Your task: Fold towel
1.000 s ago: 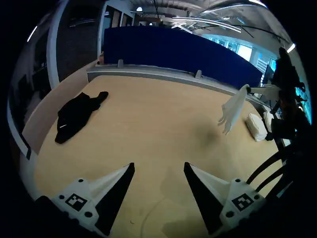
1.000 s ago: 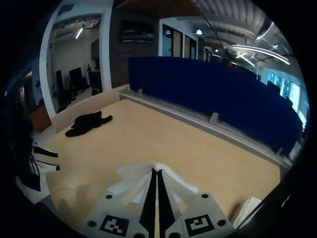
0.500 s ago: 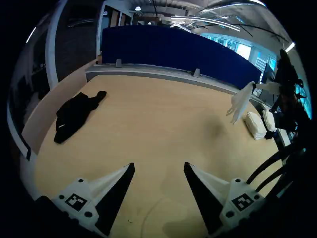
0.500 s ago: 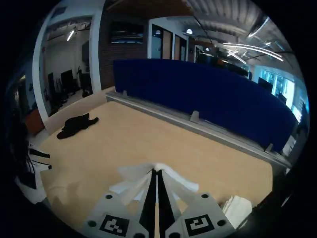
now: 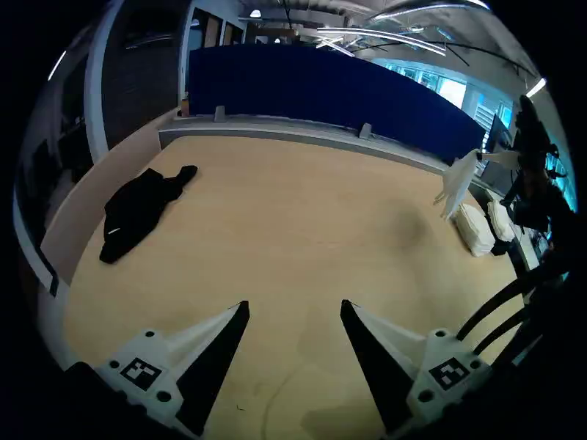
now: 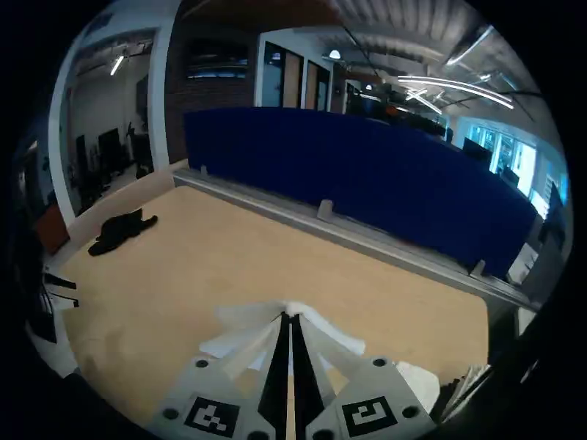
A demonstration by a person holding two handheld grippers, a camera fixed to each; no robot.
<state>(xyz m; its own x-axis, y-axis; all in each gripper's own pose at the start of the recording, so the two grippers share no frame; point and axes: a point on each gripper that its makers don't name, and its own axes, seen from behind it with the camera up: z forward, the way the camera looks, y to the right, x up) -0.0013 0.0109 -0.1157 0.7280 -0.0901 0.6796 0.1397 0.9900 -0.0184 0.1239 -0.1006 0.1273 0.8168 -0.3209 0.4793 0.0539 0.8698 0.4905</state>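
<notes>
Left fingers: my left gripper [image 5: 293,303] stands wide apart at 6 o'clock in the left gripper view, holding nothing, low over the pale wooden tabletop [image 5: 293,213].
Right fingers: my right gripper [image 6: 290,318] is pressed together on the limp white cloth towel [image 6: 242,334], which bulges out on both sides of the tips at 6 o'clock in the right gripper view.
Towel: it is in the air, not on the wood. In the left gripper view it hangs in a crumpled bunch at 3 o'clock, just above a stack of folded white towels [image 5: 473,231] at the table's right edge.
Done: as I judge it, only the pick-up. No fold shows in the hanging cloth (it is bunched, no corners lined up).
To do: lay it flat on open wood, find the corners and bring the halves together, likely with my idle left fingers taking a free end.
Bystanders: a crumpled black garment [image 5: 139,209] lies at 9 o'clock, well apart from the towel. A dark blue partition wall [image 5: 315,88] runs along the far edge at 12 o'clock.
Hidden: the cloth below my right fingertips is cut off, and I cannot tell whether I hold a corner or an edge.
Hard to make out: the pale shapes at 4 o'clock in the right gripper view may be that same stack, but they are too squeezed to say.
</notes>
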